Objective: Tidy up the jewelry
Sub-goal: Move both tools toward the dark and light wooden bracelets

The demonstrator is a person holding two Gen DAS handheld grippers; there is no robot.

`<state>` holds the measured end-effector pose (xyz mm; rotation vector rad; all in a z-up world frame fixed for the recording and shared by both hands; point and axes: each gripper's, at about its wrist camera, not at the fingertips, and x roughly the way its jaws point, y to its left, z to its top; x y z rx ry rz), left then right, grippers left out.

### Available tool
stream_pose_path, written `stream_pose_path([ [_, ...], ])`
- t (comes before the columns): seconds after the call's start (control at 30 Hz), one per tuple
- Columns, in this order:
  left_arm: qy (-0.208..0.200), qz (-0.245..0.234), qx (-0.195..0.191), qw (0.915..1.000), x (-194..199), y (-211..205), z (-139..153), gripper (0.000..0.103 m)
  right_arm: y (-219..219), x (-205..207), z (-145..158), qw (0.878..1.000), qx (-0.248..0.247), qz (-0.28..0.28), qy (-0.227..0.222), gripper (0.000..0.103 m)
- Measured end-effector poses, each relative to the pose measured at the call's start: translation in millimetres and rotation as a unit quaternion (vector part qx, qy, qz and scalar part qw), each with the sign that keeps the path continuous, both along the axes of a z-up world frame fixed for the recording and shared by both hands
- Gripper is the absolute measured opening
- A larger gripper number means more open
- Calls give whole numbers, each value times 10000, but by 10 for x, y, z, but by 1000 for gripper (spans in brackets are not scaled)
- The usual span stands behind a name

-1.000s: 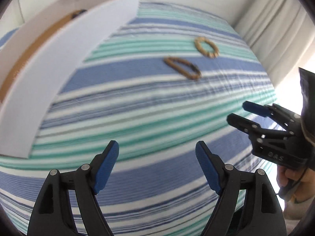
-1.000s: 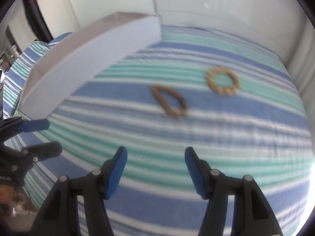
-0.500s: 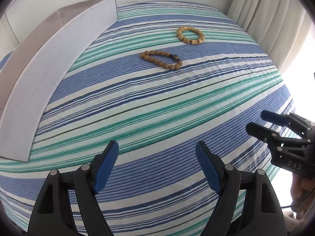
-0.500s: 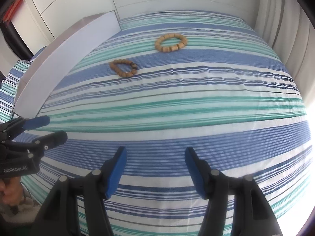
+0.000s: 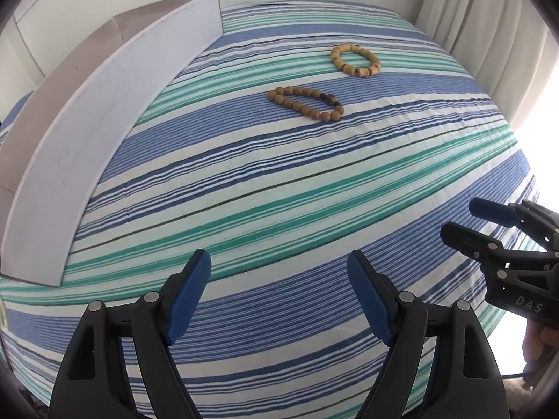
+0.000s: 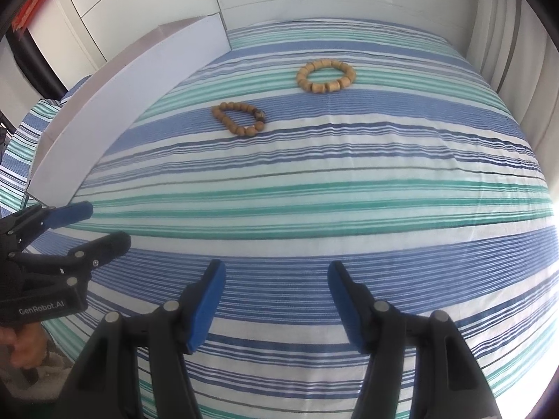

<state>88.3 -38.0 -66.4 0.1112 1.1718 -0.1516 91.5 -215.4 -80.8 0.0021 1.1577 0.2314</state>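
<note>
We hold our left gripper (image 5: 279, 300) and right gripper (image 6: 276, 300) over the striped bedspread (image 5: 279, 188), both with jaws parted and nothing between them. Two wooden bead bracelets lie far ahead on the cloth: the round-bead bracelet (image 6: 239, 118) (one dark bead in it) nearer the white box (image 5: 104, 111), and the chunky bracelet (image 6: 326, 76) just beyond, apart from it.

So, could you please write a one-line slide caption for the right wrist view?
Open right gripper faces two wooden bead bracelets on striped bedsheet, beside a white box.
</note>
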Motion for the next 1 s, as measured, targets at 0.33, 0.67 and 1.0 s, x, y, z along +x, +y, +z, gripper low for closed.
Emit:
stream_pose_path([
  [0.33, 87, -35, 54, 9999, 84, -32, -73, 81, 22, 21, -12, 10000, 48, 29, 56, 62],
  [0.67, 119, -79, 58, 9999, 207, -57, -98, 81, -35, 69, -43, 9999, 56, -56, 82, 62],
  [1.0, 124, -187, 99, 9997, 496, -77, -112, 81, -137, 193, -132, 9996, 125, -142, 202, 62],
])
